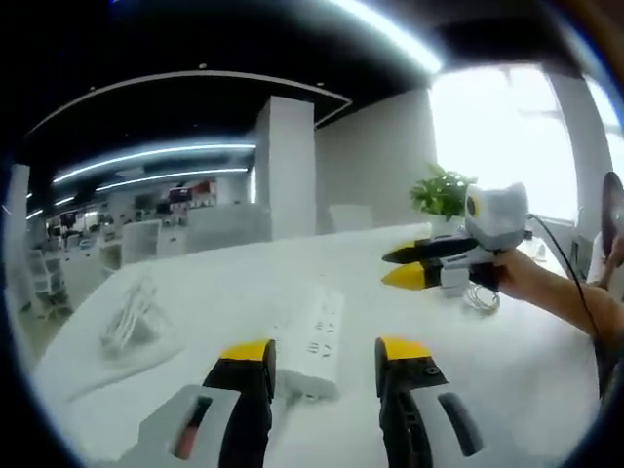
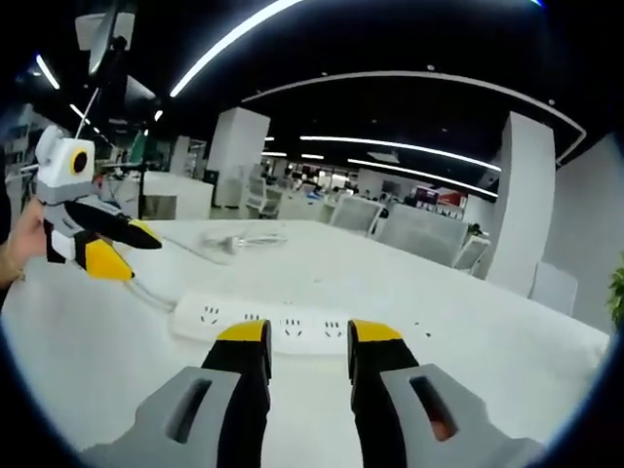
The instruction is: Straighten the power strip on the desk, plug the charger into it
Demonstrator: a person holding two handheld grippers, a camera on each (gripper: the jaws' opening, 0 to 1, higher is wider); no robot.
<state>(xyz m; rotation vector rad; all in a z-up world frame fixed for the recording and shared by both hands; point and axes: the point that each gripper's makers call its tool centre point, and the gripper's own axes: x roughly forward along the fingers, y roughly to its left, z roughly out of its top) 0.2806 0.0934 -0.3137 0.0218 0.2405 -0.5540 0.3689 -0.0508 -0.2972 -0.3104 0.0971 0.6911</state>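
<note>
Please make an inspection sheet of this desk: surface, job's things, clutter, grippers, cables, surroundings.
Surface: white desk.
Job's things: white power strip lies flat; charger cannot be told for certain.
Clutter: potted plant.
Grippers: left hand-held gripper open, empty; right hand-held gripper open, empty, above the strip.
Cables: strip's cord; white bundled cable.
Surroundings: open office, pillar, ceiling light strips.

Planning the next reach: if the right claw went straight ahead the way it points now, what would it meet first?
Probably the white power strip, lying crosswise on the desk just beyond the open right claw. Depth is hard to judge; the claw may sit above it.
</note>
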